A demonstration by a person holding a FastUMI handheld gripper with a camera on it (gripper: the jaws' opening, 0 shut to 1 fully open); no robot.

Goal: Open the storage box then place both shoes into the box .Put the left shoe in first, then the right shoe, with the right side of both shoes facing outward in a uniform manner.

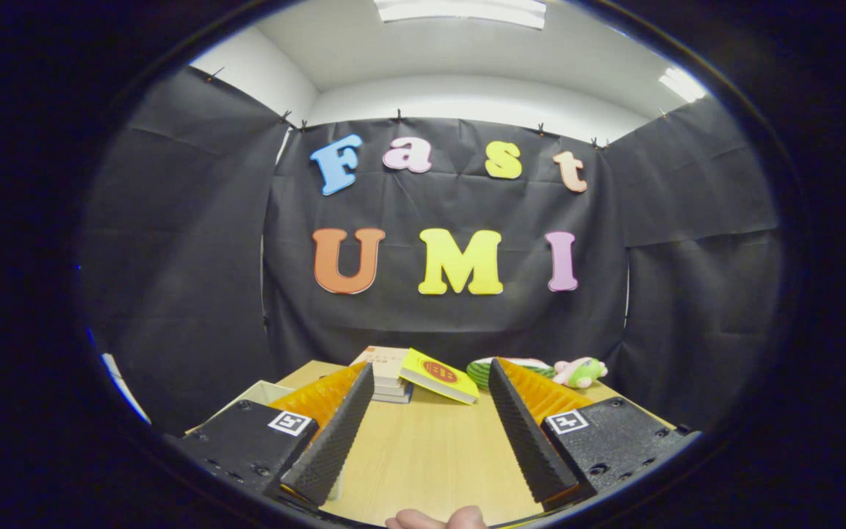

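My gripper (430,375) is held level above a light wooden table (430,455), with its two ribbed black fingers (335,433) spread wide apart and nothing between them. A pale box corner (260,393) peeks out just left of the left finger, mostly hidden behind it; I cannot tell whether it is the storage box. A fingertip of a person's hand (434,519) shows at the near edge of the table, between the fingers.
Beyond the fingertips, at the table's far edge, lie a stack of books (386,375) with a yellow book (439,376) leaning on it. To their right sit a green striped plush (489,367) and a small pink-and-green plush toy (579,372). Black cloth walls enclose the table.
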